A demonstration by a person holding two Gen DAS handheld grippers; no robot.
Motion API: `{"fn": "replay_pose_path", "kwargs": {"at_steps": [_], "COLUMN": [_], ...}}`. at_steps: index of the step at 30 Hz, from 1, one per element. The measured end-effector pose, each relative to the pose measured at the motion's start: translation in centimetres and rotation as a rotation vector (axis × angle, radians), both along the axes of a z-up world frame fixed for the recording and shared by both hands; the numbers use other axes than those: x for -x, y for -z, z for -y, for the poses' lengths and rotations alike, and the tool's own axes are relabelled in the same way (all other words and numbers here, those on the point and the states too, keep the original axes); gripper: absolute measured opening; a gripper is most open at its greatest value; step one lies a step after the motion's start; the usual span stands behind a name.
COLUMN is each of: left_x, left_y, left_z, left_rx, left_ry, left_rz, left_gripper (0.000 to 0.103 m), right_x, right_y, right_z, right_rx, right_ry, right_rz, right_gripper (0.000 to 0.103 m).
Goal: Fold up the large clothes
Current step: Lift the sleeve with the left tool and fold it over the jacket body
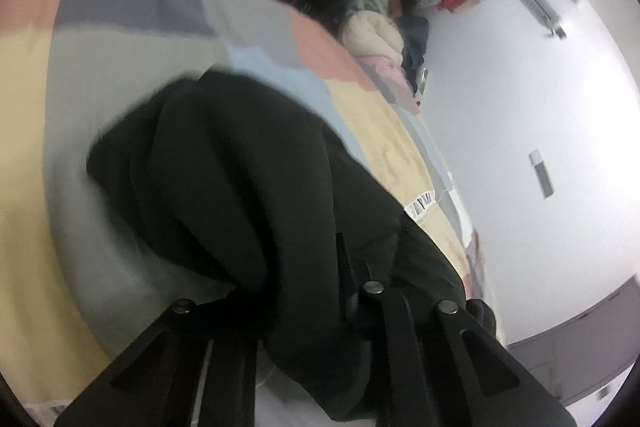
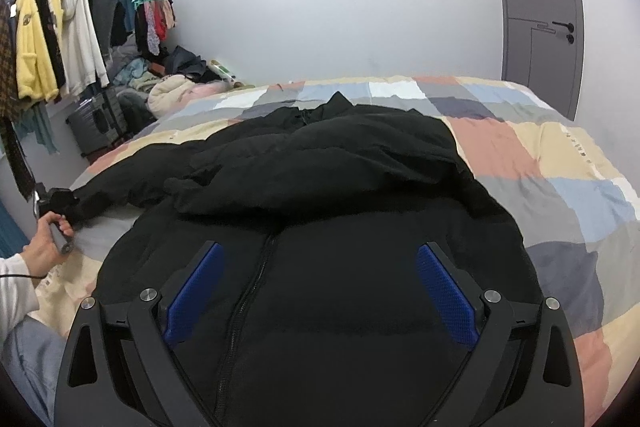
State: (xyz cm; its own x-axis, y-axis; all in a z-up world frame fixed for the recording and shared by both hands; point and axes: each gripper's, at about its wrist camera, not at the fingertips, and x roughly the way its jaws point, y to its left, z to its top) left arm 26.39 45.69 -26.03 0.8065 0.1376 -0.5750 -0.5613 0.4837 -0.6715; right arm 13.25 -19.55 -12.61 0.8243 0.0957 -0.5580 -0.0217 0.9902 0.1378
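Lying under the spread right gripper (image 2: 320, 291), black jacket (image 2: 340, 163) has its sleeve clamped in the left gripper (image 1: 312, 291)

Left gripper (image 1: 320, 291): jaws closed on a bunched fold of the black jacket (image 1: 240, 167), which lies over the patchwork bedspread (image 1: 380, 131). View blurred. Heaped clothes (image 1: 376, 31) sit beyond the bed by the white wall (image 1: 500, 87).

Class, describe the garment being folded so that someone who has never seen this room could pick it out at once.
Start at the bed with the patchwork cover of peach, cream, blue and grey squares. Spread across its middle is the black jacket, bulky, with a zip down the front. It is the only garment on the cover; the other clothes hang on a rack or lie heaped beside the bed.
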Motion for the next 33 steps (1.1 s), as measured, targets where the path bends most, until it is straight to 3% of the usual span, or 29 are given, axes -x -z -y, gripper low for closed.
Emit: {"fn": "replay_pose_path", "kwargs": {"at_steps": [6, 11, 19, 23, 28, 33], "left_x": [0.6, 1.3, 0.1, -1.0, -2.4, -3.2], "left_y": [-6.9, -12.2, -20.9, -24.7, -28.2, -28.9], "left_z": [1.0, 2.3, 8.9, 12.4, 18.2, 24.6], "left_rx": [-0.218, -0.317, -0.553, -0.627, -0.733, -0.773], "left_ry": [0.007, 0.007, 0.097, 0.157, 0.238, 0.329], "left_rz": [-0.051, -0.046, -0.042, -0.013, 0.010, 0.072], "left_gripper": [0.006, 0.005, 0.005, 0.006, 0.006, 0.007], "right_x": [0.5, 0.7, 1.4, 1.8, 2.4, 2.8], "right_y": [-0.5, -1.0, -1.6, -1.9, -2.3, -2.7], "right_z": [0.3, 0.7, 1.8, 1.9, 2.4, 2.8], "right_rx": [0.008, 0.008, -0.014, 0.006, 0.000, 0.007], "right_ry": [0.001, 0.001, 0.009, 0.009, 0.013, 0.026], "right_rz": [0.028, 0.052, 0.076, 0.096, 0.117, 0.144], "right_gripper": [0.098, 0.098, 0.098, 0.098, 0.099, 0.099]}}
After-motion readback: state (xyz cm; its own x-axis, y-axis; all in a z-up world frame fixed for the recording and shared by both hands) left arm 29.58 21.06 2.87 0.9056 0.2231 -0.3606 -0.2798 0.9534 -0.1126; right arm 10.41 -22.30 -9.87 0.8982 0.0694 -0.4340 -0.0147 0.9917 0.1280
